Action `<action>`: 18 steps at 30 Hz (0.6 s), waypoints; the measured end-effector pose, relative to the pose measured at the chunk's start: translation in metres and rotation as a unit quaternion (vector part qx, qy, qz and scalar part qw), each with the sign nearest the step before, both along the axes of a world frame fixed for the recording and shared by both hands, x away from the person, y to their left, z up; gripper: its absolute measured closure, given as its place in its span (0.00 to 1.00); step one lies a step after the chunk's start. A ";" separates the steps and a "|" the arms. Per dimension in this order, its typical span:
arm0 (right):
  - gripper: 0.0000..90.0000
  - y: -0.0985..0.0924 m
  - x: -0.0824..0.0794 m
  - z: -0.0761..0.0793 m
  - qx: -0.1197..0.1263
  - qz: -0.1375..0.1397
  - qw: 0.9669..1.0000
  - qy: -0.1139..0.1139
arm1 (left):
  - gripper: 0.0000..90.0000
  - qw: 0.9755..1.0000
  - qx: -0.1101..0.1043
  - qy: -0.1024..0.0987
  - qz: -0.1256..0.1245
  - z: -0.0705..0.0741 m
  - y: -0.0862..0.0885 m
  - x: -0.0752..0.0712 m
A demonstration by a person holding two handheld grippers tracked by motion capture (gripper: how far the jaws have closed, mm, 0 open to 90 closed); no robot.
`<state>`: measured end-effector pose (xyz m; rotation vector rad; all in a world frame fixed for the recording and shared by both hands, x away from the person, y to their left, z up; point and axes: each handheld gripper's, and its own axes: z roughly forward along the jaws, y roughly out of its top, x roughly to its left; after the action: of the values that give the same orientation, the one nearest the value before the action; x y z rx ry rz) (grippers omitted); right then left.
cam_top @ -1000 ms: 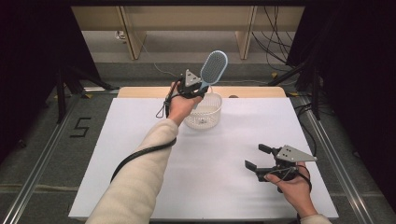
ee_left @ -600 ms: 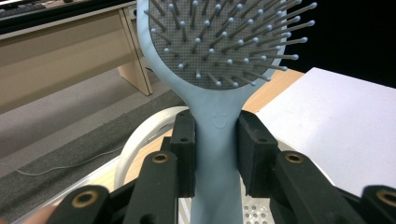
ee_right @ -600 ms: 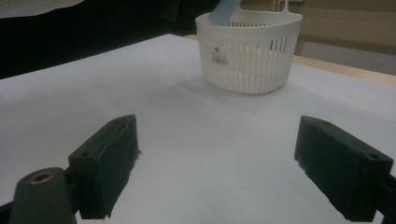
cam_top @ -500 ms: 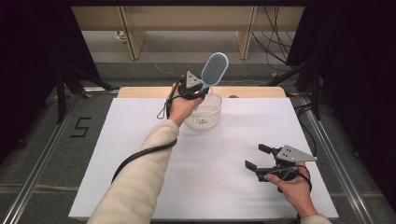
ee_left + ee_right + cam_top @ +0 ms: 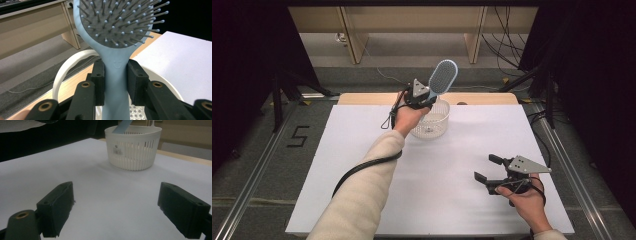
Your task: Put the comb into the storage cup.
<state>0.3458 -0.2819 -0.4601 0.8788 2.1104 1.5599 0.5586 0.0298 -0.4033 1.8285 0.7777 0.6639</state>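
Holding a pale blue hairbrush over the far middle of the table, the left gripper has its two black jaws closed on the brush handle, one pad on each side, as the left gripper view shows. Brush upright-ish, tilted a little; head up, bristles facing the gripper's camera, handle end reaching down past the pads toward the inside of a white basket. Basket round, slotted walls, sits on the white table cover near the far edge, right beneath and just beside the left hand. Sleeve of that arm runs from the bottom edge up to the basket; a black cable hangs off the gripper alongside it. From the right gripper view, the basket carries a small label on its wall, and the blue handle tip dips over the rim; whether it touches the basket cannot be told. Further right, near the front corner, the right gripper sits in the right hand low over the cover, jaws spread wide apart, nothing between them, well apart from the basket. Its pads frame bare white surface.
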 end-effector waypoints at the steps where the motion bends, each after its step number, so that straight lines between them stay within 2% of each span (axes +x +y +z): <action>1: 0.16 0.000 0.000 0.000 0.000 0.000 1.000 0.000 | 0.78 1.000 0.000 0.000 0.000 0.000 0.000 0.000; 18: 0.16 0.000 0.000 0.000 -0.001 0.001 1.000 0.001 | 0.78 1.000 0.005 0.007 -0.004 -0.006 -0.001 0.001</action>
<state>0.3458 -0.2816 -0.4601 0.8794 2.1134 1.5589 0.5592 0.0286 -0.4093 1.8458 0.7776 0.6524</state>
